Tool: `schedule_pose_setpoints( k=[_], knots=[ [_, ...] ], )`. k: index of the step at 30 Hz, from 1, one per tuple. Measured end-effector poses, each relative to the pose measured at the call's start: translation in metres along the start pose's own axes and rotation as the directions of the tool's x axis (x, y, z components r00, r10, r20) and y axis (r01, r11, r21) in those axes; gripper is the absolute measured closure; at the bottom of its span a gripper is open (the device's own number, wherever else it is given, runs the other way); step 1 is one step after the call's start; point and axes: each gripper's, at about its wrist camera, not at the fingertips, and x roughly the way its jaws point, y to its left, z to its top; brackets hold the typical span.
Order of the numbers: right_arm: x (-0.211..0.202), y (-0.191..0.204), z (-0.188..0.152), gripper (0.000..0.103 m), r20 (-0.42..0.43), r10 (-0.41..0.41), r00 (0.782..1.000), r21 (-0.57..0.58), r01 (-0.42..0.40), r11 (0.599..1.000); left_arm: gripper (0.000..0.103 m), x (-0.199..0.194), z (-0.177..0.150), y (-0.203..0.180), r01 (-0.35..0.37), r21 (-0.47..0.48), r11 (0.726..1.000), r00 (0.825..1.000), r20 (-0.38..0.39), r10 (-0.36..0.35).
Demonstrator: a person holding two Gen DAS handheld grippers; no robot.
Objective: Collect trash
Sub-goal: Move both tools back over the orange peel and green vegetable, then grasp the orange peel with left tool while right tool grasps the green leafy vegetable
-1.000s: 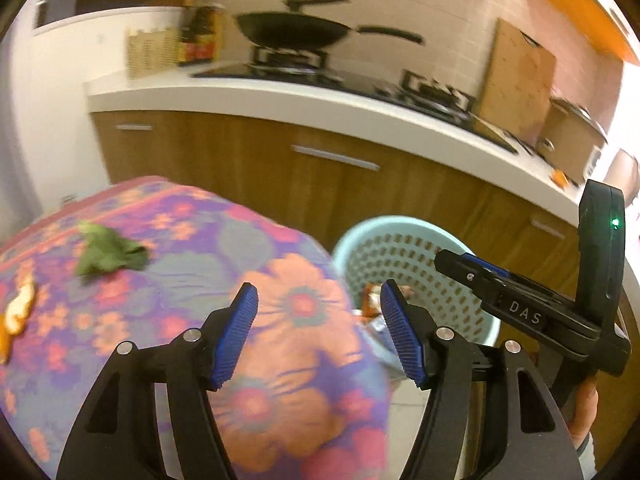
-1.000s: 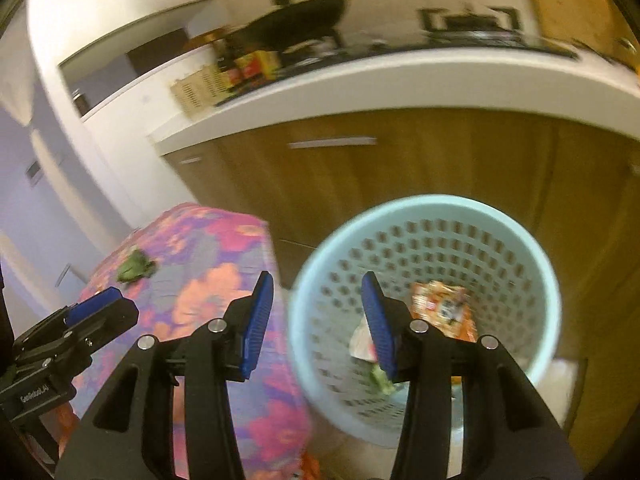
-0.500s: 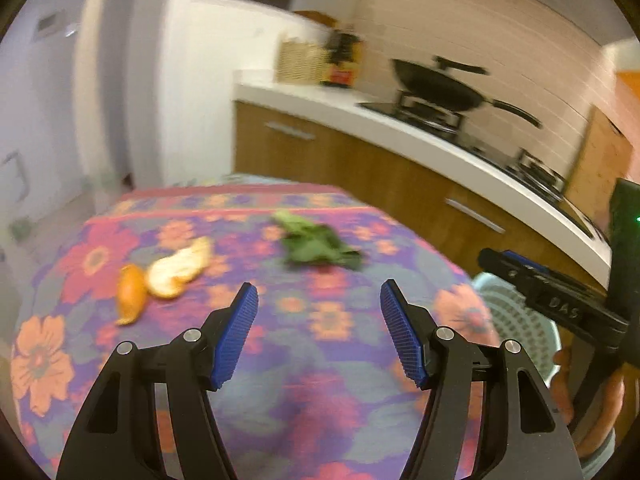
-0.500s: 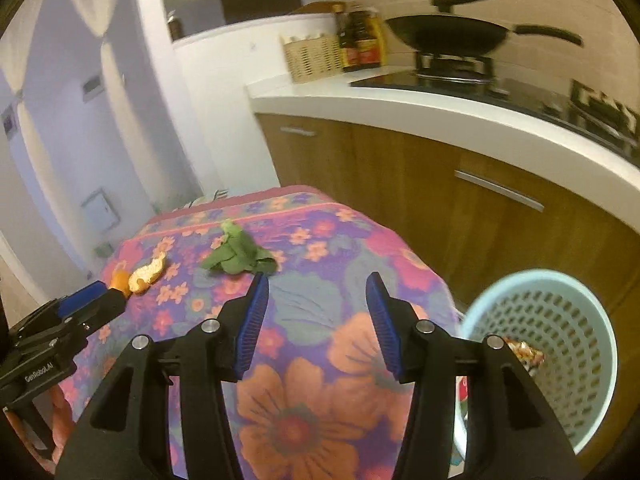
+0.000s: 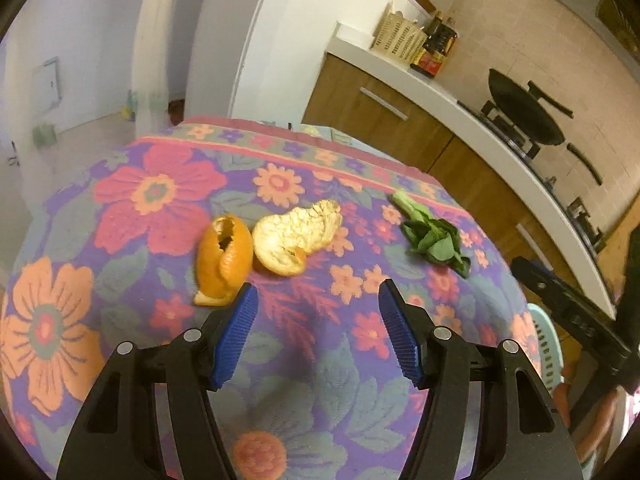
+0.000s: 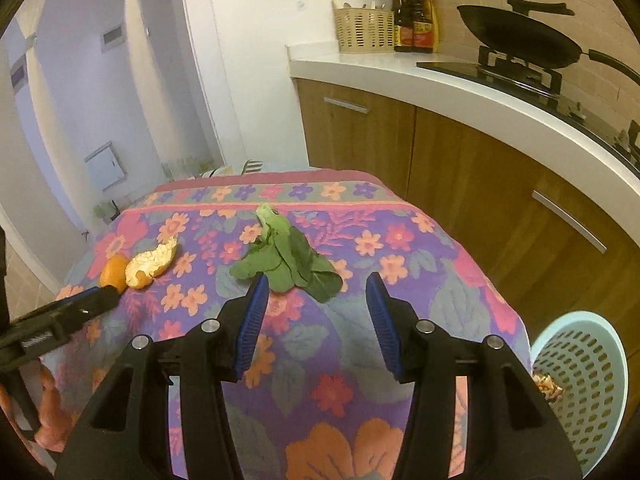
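Floral cloth in purple, pink and orange covers your table (image 5: 160, 208), and wooden cabinets under a white kitchen counter (image 6: 440, 80) run behind it, with a black wok (image 6: 520, 40) on the stove and a woven basket (image 6: 364, 30) beside sauce bottles. Only your right wrist view shows the pale blue perforated trash basket (image 6: 592, 400) on the floor just beside the table's right edge, with a scrap of wrapper inside; the left view catches no more than a sliver of its rim. Your left view gives the closer look at the orange peel (image 5: 268, 244), two curled pieces touching each other, lying just ahead of your left gripper (image 5: 316, 334), which is spread wide and holds nothing. In your right view the leafy green scrap (image 6: 288, 260) lies on the cloth right in front of your right gripper (image 6: 314, 324), also spread apart and empty, its left pad close to the leaves.
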Motion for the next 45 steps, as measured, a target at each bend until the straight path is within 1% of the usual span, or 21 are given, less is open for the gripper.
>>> schedule_pose_setpoints(
  k=[5, 6, 8, 12, 15, 17, 18, 21, 24, 27, 28, 29, 31, 33, 35, 36, 37, 38, 41, 43, 45],
  knots=[
    [0.018, 0.000, 0.012, 0.056, -0.011, -0.012, 1.000, -0.002, 0.012, 1.000, 0.045, -0.005, 0.000, 0.004, -0.004, 0.032, 0.999, 1.000, 0.001, 0.004],
    [0.021, 0.000, 0.014, 0.056, -0.013, -0.012, 1.000, -0.001, 0.012, 1.000, 0.050, -0.004, 0.000, 0.003, 0.011, 0.037, 0.999, 1.000, -0.009, -0.010],
    [0.029, 0.002, 0.019, 0.056, -0.017, -0.018, 1.000, -0.003, 0.018, 1.000, 0.050, 0.001, -0.002, 0.000, 0.046, 0.040, 0.998, 0.998, -0.034, -0.045],
    [0.045, 0.003, 0.021, 0.056, -0.030, -0.028, 0.999, -0.011, 0.028, 1.000, 0.050, 0.017, 0.000, 0.007, -0.018, 0.027, 0.999, 0.999, -0.050, 0.020],
    [0.052, 0.002, 0.021, 0.056, -0.018, -0.003, 1.000, -0.017, 0.003, 1.000, 0.050, 0.027, 0.008, 0.014, -0.032, 0.011, 0.999, 0.998, -0.049, 0.033],
    [0.054, -0.001, 0.019, 0.048, -0.005, 0.051, 0.999, -0.007, -0.051, 0.999, 0.050, 0.037, 0.017, 0.018, -0.053, 0.007, 0.999, 0.997, -0.062, 0.053],
    [0.055, -0.004, 0.018, 0.048, -0.003, 0.073, 0.997, 0.004, -0.073, 0.997, 0.050, 0.044, 0.021, 0.021, -0.050, -0.002, 0.999, 0.996, -0.077, 0.050],
    [0.055, -0.006, 0.021, 0.043, 0.014, 0.097, 0.995, 0.009, -0.097, 0.995, 0.050, 0.057, 0.029, 0.022, -0.049, -0.011, 0.999, 0.996, -0.075, 0.048],
    [0.062, -0.003, 0.022, 0.040, -0.017, 0.092, 0.996, -0.004, -0.092, 0.996, 0.050, 0.065, 0.033, 0.015, -0.058, 0.011, 0.998, 0.996, -0.063, 0.059],
    [0.070, 0.009, 0.024, 0.031, -0.042, 0.072, 0.997, -0.059, -0.075, 0.995, 0.051, 0.069, 0.026, 0.001, -0.112, 0.086, 0.990, 0.993, -0.032, 0.115],
    [0.072, 0.013, 0.025, 0.025, -0.043, 0.064, 0.997, -0.077, -0.067, 0.995, 0.060, 0.068, 0.024, -0.003, -0.118, 0.111, 0.987, 0.992, -0.030, 0.123],
    [0.075, 0.018, 0.025, 0.022, -0.045, 0.056, 0.997, -0.098, -0.060, 0.993, 0.064, 0.068, 0.023, -0.005, -0.110, 0.121, 0.987, 0.993, -0.030, 0.115],
    [0.083, 0.026, 0.027, 0.021, -0.067, 0.044, 0.997, -0.134, -0.052, 0.990, 0.079, 0.067, 0.020, -0.009, -0.123, 0.141, 0.982, 0.992, -0.022, 0.127],
    [0.096, 0.032, 0.028, 0.021, -0.129, 0.049, 0.990, -0.162, -0.070, 0.984, 0.088, 0.066, 0.018, -0.012, -0.154, 0.159, 0.975, 0.988, -0.001, 0.157],
    [0.107, 0.034, 0.027, 0.021, -0.177, 0.030, 0.984, -0.171, -0.061, 0.983, 0.092, 0.064, 0.017, -0.016, -0.151, 0.178, 0.972, 0.988, 0.008, 0.152],
    [0.110, 0.034, 0.026, 0.022, -0.188, 0.007, 0.982, -0.170, -0.040, 0.985, 0.093, 0.063, 0.016, -0.016, -0.150, 0.182, 0.972, 0.989, 0.011, 0.151],
    [0.110, 0.034, 0.026, 0.031, -0.186, 0.003, 0.983, -0.166, -0.034, 0.985, 0.094, 0.062, 0.016, -0.017, -0.149, 0.188, 0.971, 0.989, 0.015, 0.149],
    [0.110, 0.034, 0.026, 0.049, -0.179, 0.006, 0.984, -0.168, -0.037, 0.985, 0.094, 0.061, 0.016, -0.017, -0.147, 0.191, 0.970, 0.989, 0.018, 0.146],
    [0.106, 0.040, 0.023, 0.075, -0.156, 0.003, 0.988, -0.199, -0.035, 0.979, 0.098, 0.057, 0.015, -0.018, -0.133, 0.195, 0.972, 0.991, 0.028, 0.130],
    [0.100, 0.044, 0.020, 0.080, -0.121, -0.015, 0.993, -0.218, -0.012, 0.976, 0.098, 0.055, 0.014, -0.019, -0.132, 0.202, 0.970, 0.991, 0.039, 0.127],
    [0.094, 0.046, 0.018, 0.082, -0.092, -0.029, 0.995, -0.225, 0.008, 0.974, 0.098, 0.053, 0.014, -0.023, -0.133, 0.203, 0.970, 0.991, 0.054, 0.124]
  ],
)
